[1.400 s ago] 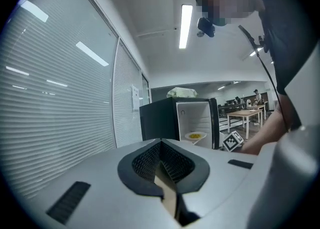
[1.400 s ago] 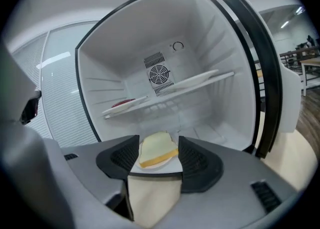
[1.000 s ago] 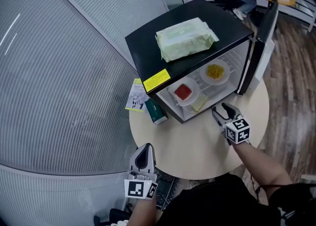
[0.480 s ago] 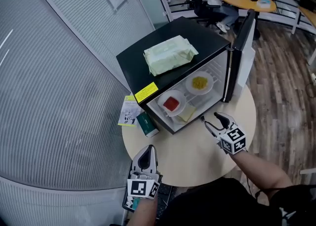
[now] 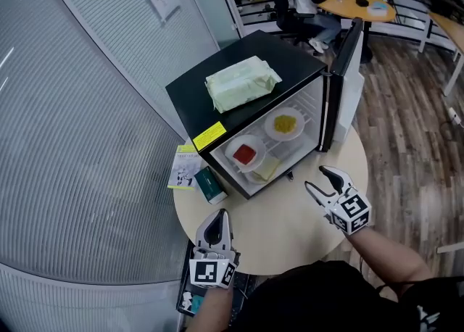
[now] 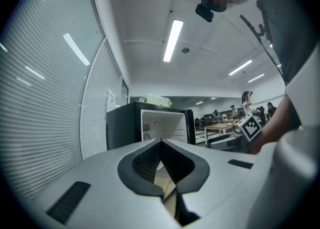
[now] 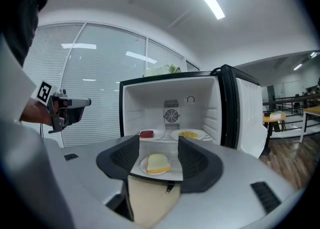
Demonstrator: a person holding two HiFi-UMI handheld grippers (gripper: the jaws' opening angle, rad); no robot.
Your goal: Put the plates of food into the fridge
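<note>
Food was all inside the fridge point(image 5: 290, 55): red plate point(image 5: 244, 154) and yellow plate point(image 5: 284, 124) up top, sandwich plate point(image 5: 267, 169) below. My right gripper point(image 5: 317, 180) had backed off from the opening, jaws wide and empty (release done, I judged). Left gripper point(image 5: 217, 220) sat at the table point(image 5: 290, 229) edge, jaws closed on nothing. Only the door point(image 5: 348, 62) remained.

One fridge point(image 5: 290, 55) stands on one round worktop point(image 5: 290, 229). There are three plates of food: one with red food point(image 5: 244, 154), one with yellow food point(image 5: 284, 123), one with a sandwich point(image 5: 265, 169). Also one green pack point(image 5: 241, 83), one leaflet point(image 5: 185, 167), one green box point(image 5: 210, 185), and two grippers, left point(image 5: 215, 229) and right point(image 5: 314, 177).
</note>
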